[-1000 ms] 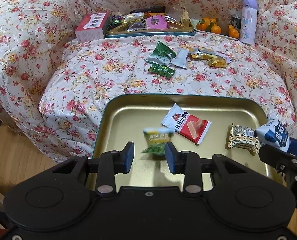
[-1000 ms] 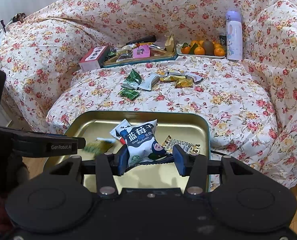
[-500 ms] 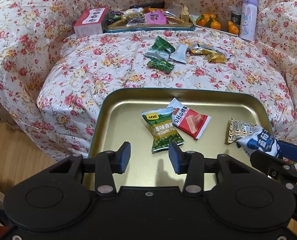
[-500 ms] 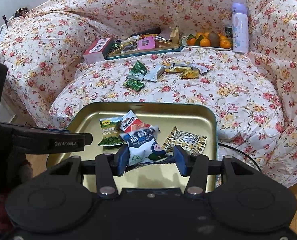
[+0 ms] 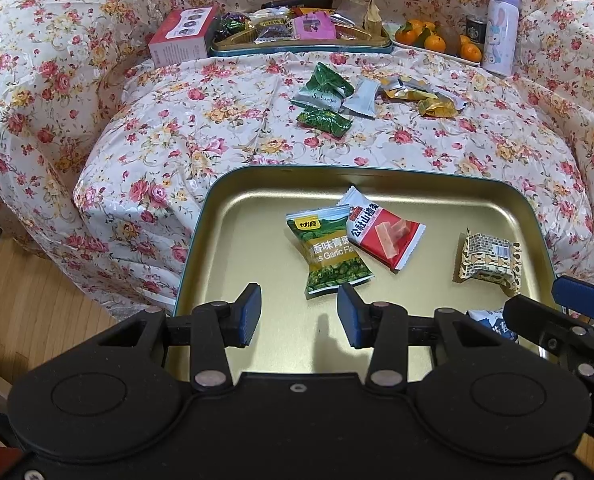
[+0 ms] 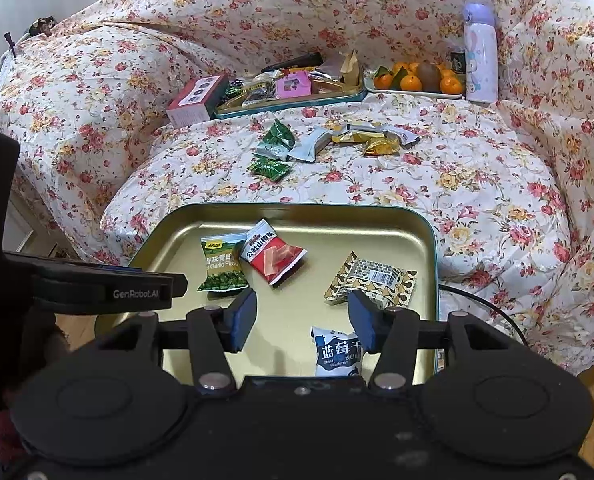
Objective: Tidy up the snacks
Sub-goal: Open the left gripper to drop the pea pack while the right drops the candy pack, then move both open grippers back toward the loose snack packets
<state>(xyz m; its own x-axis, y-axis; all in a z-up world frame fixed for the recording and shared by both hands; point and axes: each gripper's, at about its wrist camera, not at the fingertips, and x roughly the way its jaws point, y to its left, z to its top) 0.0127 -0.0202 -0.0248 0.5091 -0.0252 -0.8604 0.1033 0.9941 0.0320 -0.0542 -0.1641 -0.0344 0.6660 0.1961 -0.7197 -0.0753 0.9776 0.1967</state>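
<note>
Snacks, where: four packets lie in the gold tray (image 6: 377, 216) at the near edge of my floral-covered sofa (image 6: 477, 184).
Tray count: one green pea packet (image 5: 329, 252), one red packet (image 5: 381, 232) overlapping it, one patterned packet (image 6: 371, 280), one blue-and-white blueberry packet (image 6: 337, 352).
Loose on sofa: a cluster of small packets (image 5: 377, 96) (overlapping, so I can't count them).
Left gripper (image 5: 299, 312): spread, empty.
Right gripper (image 6: 303, 316): jaws opening, nothing pinched.
Hidden: my right gripper covers the blueberry packet's lower edge.
</note>
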